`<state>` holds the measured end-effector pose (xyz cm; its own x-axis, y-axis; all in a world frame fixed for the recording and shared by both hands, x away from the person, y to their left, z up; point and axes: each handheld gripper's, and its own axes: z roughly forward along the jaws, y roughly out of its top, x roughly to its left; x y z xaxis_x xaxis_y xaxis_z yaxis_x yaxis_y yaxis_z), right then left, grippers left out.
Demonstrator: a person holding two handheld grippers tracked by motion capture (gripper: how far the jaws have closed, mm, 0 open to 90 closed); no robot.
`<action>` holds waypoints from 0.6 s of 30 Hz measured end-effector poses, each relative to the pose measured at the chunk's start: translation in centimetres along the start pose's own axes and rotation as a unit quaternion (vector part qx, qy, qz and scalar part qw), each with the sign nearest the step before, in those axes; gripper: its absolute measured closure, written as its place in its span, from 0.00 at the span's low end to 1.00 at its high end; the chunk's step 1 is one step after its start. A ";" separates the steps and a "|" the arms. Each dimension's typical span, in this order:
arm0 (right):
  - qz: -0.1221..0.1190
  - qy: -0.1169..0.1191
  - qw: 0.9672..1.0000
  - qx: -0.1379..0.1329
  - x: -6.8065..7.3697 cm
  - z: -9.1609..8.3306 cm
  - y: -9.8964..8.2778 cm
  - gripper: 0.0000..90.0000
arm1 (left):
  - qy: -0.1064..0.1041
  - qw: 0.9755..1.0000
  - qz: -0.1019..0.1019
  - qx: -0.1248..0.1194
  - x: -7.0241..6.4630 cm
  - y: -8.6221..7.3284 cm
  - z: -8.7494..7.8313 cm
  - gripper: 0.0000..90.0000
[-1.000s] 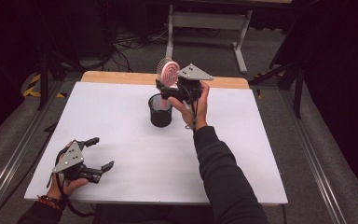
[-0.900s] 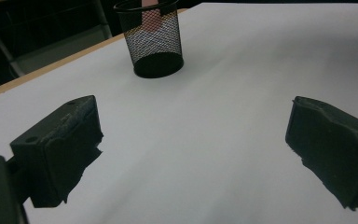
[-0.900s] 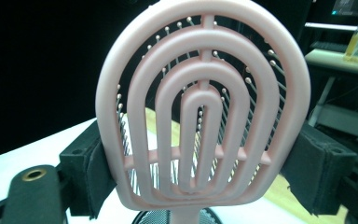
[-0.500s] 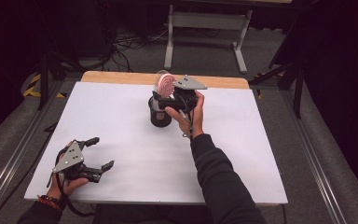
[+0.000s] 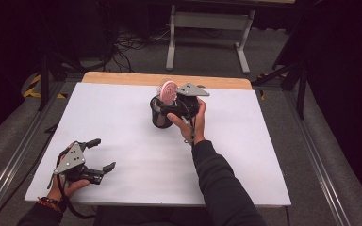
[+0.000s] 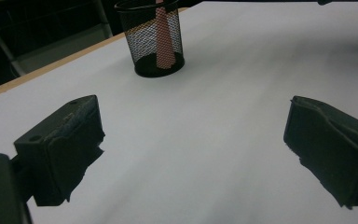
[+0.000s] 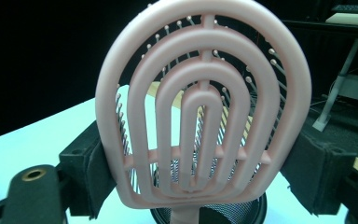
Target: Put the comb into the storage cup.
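Note:
A pink hairbrush [image 5: 168, 90] with an open looped head stands upright. Its handle [image 6: 163, 37] reaches down inside a black mesh cup [image 5: 159, 117] at the back middle of the white table [image 5: 245, 155]. My right gripper [image 5: 171, 98] is shut on the two sides of the brush head [image 7: 200, 102], just above the cup's rim [image 7: 242, 215]. My left gripper [image 5: 102, 154] rests open on the table at the front left, far from the cup [image 6: 154, 42]. Nothing lies between its pads [image 6: 72, 140].
A wooden strip [image 5: 122, 77] runs along the table's far edge. Beyond it stand a grey metal stand [image 5: 207, 28] and cables on the floor. Metal rails [image 5: 320, 169] flank the table on both sides.
My right gripper has come down and slightly left with the hairbrush, whose handle has sunk into the mesh cup. The left gripper has stayed put.

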<state>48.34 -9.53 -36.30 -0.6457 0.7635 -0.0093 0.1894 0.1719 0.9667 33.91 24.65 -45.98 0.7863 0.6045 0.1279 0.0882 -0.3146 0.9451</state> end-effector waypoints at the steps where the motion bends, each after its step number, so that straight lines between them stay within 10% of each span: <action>1: 0.000 0.000 1.000 -0.001 -0.1 0.0 0.0 0.22 | -0.001 1.000 -0.001 0.000 0.0 0.0 0.0 0.06; 18: 0.015 0.016 1.000 -0.009 -1.8 -2.6 -1.7 0.21 | 0.008 1.000 0.011 0.001 -0.3 0.1 0.0 0.07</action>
<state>47.20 -12.81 -37.26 -0.6630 0.7481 0.0284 0.1961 0.1370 0.9710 33.69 24.41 -45.91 0.7779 0.6096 0.1528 0.0729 -0.3290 0.9415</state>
